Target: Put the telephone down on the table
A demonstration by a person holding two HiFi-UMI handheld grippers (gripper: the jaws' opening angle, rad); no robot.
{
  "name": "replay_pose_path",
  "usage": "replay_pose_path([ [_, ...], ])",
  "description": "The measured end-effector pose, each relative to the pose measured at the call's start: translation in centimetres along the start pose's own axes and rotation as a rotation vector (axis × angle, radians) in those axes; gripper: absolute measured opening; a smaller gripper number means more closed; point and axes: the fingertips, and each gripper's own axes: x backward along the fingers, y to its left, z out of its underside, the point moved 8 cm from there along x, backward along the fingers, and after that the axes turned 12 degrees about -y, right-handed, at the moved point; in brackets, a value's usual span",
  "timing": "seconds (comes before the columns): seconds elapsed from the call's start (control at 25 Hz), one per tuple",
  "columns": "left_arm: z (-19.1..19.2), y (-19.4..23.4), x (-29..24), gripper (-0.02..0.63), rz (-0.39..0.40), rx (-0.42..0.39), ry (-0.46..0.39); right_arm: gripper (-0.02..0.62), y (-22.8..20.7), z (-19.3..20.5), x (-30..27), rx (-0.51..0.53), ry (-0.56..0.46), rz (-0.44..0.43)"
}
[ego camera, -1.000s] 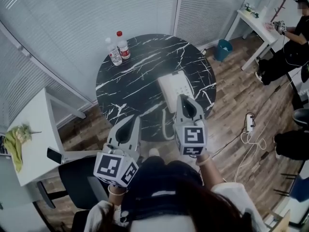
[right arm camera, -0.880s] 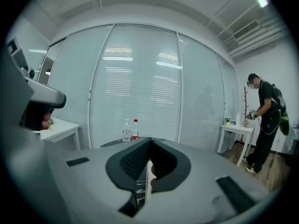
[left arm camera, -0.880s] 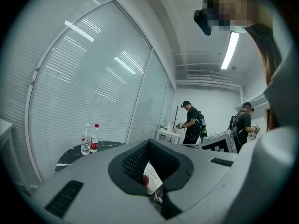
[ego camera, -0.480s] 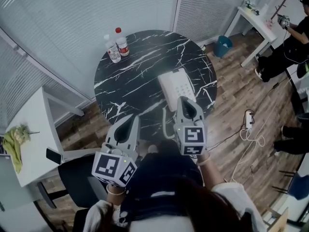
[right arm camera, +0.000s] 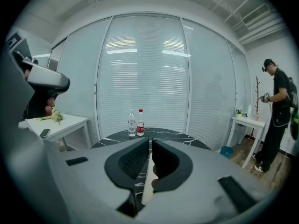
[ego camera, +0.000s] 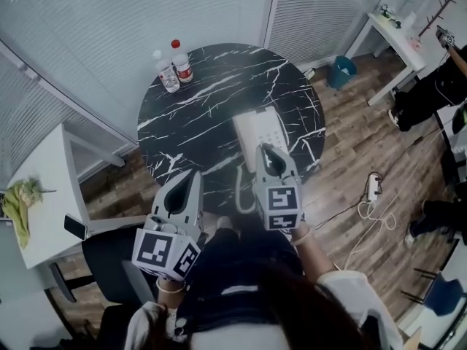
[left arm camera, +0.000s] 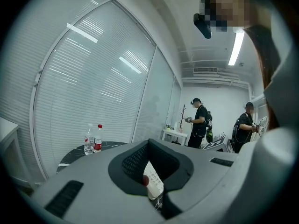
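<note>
The white telephone lies flat on the round black marble table, keypad up, with its cord hanging off the near edge. My right gripper is at the telephone's near end. In the right gripper view the telephone shows edge-on between the jaws of that gripper. These jaws have just been opening, and a thin gap shows beside the left pad. My left gripper hovers at the table's near edge, left of the telephone. The jaws of my left gripper stand slightly apart, holding nothing, and the telephone shows through them.
Two water bottles stand at the table's far left edge. A white side table stands to the left and a white desk at the far right. A blue bin and a power strip are on the floor. People stand at the right.
My right gripper has sunk slightly at the telephone's near end. The left gripper has kept its place. The whole head view has shifted a little.
</note>
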Motion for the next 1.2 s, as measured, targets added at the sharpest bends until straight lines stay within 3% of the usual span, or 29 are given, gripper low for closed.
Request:
replay_pose_path([
  [0.64, 0.6, 1.2, -1.9, 0.006, -0.118, 0.006, 0.048, 0.024, -0.8, 3.1, -4.1, -0.011, 0.113, -0.097],
  [1.2, 1.2, 1.6, -3.5, 0.006, -0.165, 0.0, 0.092, 0.11, -1.2, 5.9, -6.7, 0.012, 0.192, -0.156],
])
